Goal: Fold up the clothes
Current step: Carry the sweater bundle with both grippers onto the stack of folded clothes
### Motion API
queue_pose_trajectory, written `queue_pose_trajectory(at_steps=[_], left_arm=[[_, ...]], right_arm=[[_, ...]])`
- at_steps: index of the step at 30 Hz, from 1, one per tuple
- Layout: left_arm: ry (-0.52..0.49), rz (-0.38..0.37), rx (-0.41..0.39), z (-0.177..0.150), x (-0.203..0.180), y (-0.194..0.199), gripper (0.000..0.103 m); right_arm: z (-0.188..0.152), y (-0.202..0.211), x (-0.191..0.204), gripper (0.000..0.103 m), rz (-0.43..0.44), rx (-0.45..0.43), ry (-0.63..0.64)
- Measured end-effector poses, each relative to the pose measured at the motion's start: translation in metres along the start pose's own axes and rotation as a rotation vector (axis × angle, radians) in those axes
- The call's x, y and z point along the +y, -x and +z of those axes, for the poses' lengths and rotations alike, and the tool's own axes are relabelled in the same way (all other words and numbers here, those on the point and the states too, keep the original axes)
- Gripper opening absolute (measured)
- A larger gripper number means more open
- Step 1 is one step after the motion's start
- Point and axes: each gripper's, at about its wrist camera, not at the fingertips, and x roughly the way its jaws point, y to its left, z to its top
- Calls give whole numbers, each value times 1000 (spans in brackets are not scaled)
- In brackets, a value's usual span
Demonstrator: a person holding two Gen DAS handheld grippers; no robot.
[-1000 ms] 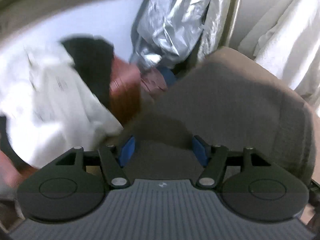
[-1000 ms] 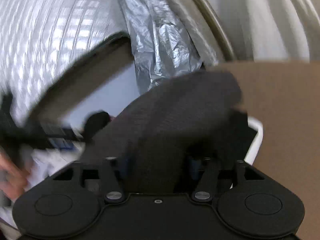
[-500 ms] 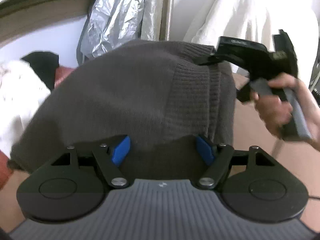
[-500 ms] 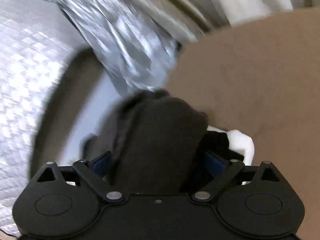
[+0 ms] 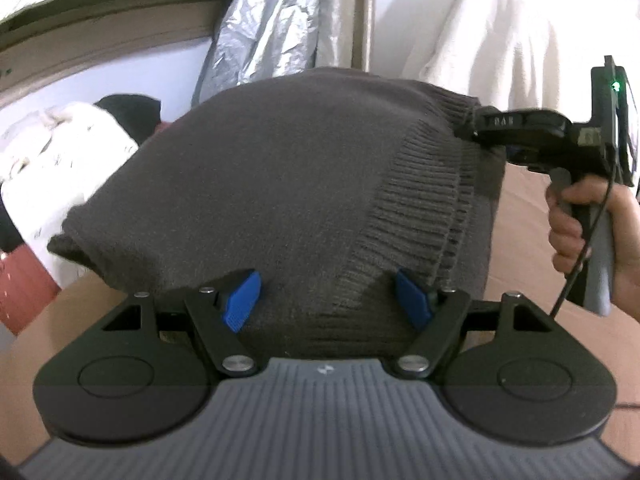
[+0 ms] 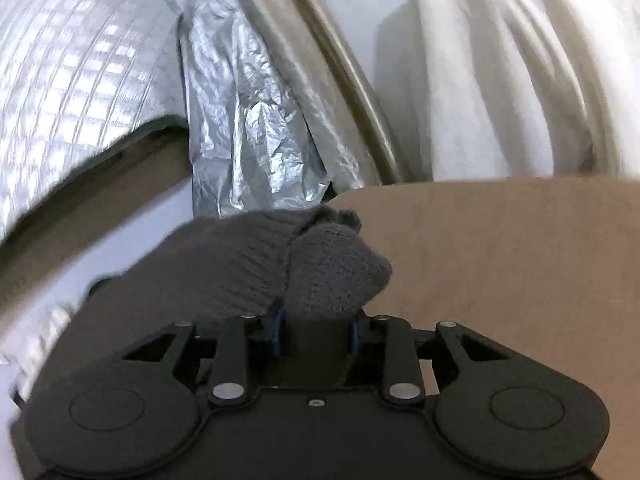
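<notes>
Grey knit sweater (image 5: 280, 200): soft, limp, stretchy; right claw (image 6: 316, 336) just clamped its ribbed hem at 2 o'clock, left claw (image 5: 326, 300) apart, opening, straddling cloth unpinched—take the hem edge there.

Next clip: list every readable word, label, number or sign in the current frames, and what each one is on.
Raised letters on the right tool's arm: blurred, not readable.
Small light emblem on the left tool's grey body: a mark, no letters.
Green light on the right tool's back plate: a lamp, no text.
Sweater, white cloth, foil: no text.
</notes>
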Motion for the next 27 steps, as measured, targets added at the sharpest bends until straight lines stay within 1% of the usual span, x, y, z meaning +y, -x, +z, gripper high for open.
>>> queue_pose_trajectory(at_steps=[2, 4, 7, 9, 11, 14, 15, 17, 18, 19, 20, 23, 25, 26, 27], left_arm=[[18, -6, -12, -6, 2, 4, 75], [-40, 34, -23, -13, -7, 6, 80], [-119, 72, -49, -23, -16, 4, 81], [-82, 64, -57, -25, -12, 5, 81], [-50, 58, -61, -25, -8, 6, 81], [-1, 36, -59, -26, 0, 6, 81], [5, 32, -58, -26, 1, 6, 81], [7, 35, -58, -27, 1, 6, 81], [2, 40, -58, -28, 0, 6, 81], [2, 41, -56, -28, -1, 6, 81], [2, 42, -54, -28, -1, 6, 81], [21, 28, -43, -26, 0, 3, 82], [26, 16, -32, -26, -2, -2, 84], [23, 15, -27, -26, -5, -5, 85], [10, 30, -24, -25, -9, -8, 88]], right_arm=[[-1, 8, 6, 35, -60, -9, 80], [-5, 19, 11, 41, -125, -14, 157], [-9, 48, 16, 43, -189, -2, 260], [-1, 57, 21, 43, -281, 9, 304], [5, 74, 27, 46, -348, -24, 326], [8, 99, 40, 46, -182, -87, 309], [8, 105, 46, 47, -123, -104, 316], [4, 99, 57, 61, -10, -92, 354], [2, 96, 63, 75, 47, -86, 373], [0, 92, 69, 79, 105, -80, 392], [-3, 88, 74, 79, 145, -72, 415], [-31, 50, 80, 76, -18, -5, 546], [-49, 32, 66, 78, -37, -1, 576], [-54, 30, 61, 78, -43, -5, 573], [-54, 32, 57, 78, -33, -4, 547]])
